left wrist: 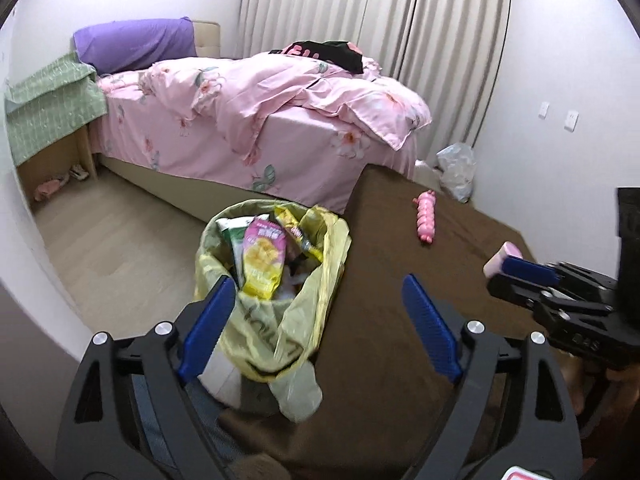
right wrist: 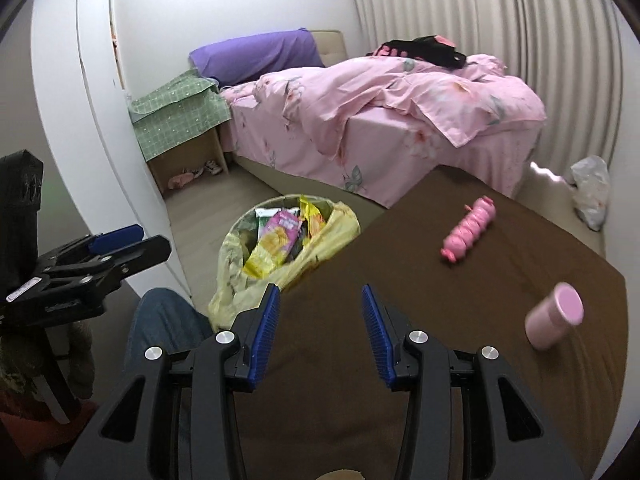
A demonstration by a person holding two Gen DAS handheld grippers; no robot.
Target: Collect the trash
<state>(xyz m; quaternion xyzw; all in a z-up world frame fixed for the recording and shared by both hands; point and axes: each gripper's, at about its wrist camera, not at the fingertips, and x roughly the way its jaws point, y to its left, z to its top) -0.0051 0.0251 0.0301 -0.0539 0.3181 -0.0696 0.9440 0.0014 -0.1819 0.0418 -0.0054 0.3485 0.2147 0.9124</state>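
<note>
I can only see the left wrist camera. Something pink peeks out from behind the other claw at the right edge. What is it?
Observer: A pink cup. The right wrist view shows all of it, on the brown table.
Visitor: Is that claw holding it?
Observer: No. The right claw is open with nothing between its fingers, and the cup sits apart, off to its right.
Visitor: Is the cup standing upright?
Observer: It looks tipped over, with its round end tilted toward the camera, though the picture is blurred there.
</note>
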